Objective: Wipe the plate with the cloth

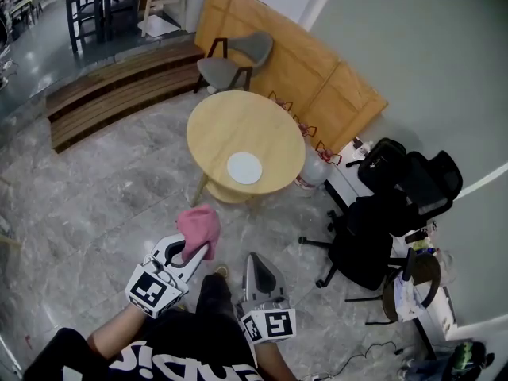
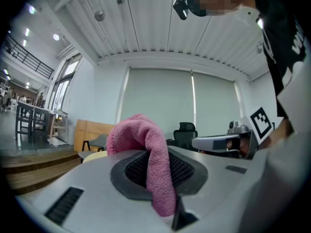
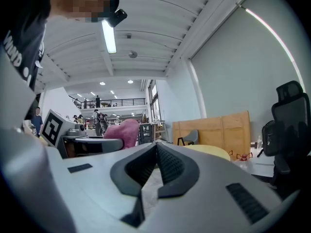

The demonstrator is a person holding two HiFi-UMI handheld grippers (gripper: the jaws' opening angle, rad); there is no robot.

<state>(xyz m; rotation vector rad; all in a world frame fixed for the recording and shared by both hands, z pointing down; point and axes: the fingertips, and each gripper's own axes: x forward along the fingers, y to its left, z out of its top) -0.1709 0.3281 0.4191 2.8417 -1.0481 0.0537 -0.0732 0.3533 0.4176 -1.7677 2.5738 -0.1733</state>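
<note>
A white plate [image 1: 244, 167] lies on the round wooden table [image 1: 230, 125] ahead of me. My left gripper [image 1: 197, 248] is shut on a pink cloth [image 1: 199, 227], which bunches up above its jaws, well short of the table. In the left gripper view the pink cloth [image 2: 148, 154] hangs folded between the jaws. My right gripper [image 1: 254, 264] is held beside the left one, its jaws pressed together with nothing between them [image 3: 156, 152]. From the right gripper view the cloth [image 3: 122, 131] and the table top [image 3: 206, 151] show beyond.
A grey chair [image 1: 238, 58] stands behind the table, before wooden panels [image 1: 317, 78]. Black office chairs [image 1: 397, 205] and a cluttered white desk [image 1: 413, 292] are at the right. A wooden step platform [image 1: 119, 94] runs at the left. Grey marble floor [image 1: 103, 205] lies between me and the table.
</note>
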